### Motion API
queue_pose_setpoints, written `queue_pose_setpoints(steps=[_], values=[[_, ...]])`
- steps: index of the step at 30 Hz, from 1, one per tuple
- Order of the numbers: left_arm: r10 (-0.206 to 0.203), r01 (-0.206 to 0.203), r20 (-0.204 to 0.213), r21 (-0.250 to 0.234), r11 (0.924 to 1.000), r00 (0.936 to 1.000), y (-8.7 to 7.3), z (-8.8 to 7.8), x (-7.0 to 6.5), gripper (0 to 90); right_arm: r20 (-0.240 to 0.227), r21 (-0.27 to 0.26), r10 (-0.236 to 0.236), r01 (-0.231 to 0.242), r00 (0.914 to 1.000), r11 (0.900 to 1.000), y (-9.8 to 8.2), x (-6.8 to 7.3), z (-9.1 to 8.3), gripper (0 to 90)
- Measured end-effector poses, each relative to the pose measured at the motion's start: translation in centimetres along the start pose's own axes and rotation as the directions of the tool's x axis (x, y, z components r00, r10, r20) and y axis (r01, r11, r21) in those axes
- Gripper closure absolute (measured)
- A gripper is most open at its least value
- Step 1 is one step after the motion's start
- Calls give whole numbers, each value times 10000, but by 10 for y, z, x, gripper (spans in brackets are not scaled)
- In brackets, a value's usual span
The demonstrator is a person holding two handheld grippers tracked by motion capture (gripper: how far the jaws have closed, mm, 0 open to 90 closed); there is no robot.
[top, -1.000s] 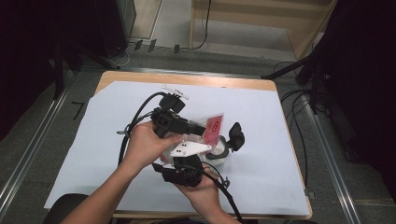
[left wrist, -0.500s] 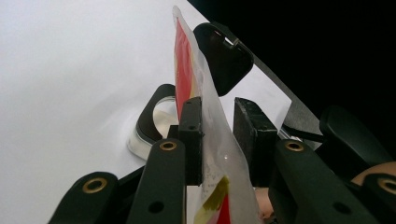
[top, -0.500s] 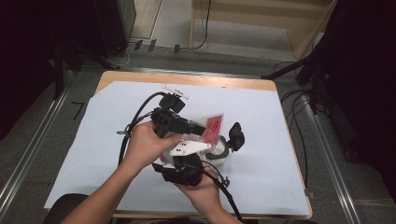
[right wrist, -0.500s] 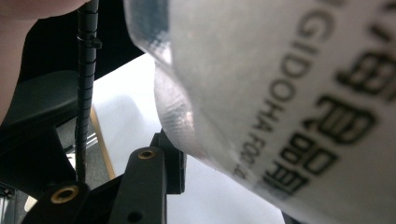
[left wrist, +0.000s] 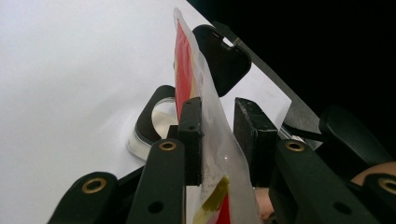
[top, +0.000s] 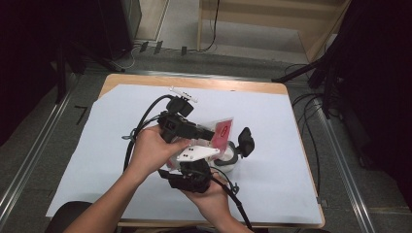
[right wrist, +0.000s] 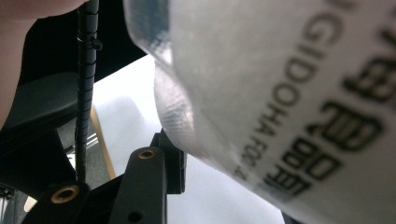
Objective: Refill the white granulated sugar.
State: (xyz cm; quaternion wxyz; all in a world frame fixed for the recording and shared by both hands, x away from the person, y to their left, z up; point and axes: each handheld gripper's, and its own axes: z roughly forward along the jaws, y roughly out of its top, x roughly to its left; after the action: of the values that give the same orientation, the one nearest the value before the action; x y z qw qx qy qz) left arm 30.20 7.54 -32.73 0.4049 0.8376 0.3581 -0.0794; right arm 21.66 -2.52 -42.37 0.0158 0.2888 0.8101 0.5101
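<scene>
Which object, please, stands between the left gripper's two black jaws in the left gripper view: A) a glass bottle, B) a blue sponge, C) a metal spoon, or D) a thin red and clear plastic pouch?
D: in the left gripper view the thin red and clear plastic pouch stands upright between the left gripper's jaws.

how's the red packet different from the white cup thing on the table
The red packet is a flat, flexible pouch held up off the table, standing on edge between the left gripper's jaws. The white cup is round and rigid, resting on the white table cover. The packet is red with a clear part; the cup is pale with a dark rim.
</scene>
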Motion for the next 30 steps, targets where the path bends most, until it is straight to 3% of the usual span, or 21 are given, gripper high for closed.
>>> queue_pose_setpoints(steps=[30], values=[[291,-288,-244,98,9995,9993,1,3,-7,737,163,-303,111,-106,9998,9995,-4,0,0,634]])
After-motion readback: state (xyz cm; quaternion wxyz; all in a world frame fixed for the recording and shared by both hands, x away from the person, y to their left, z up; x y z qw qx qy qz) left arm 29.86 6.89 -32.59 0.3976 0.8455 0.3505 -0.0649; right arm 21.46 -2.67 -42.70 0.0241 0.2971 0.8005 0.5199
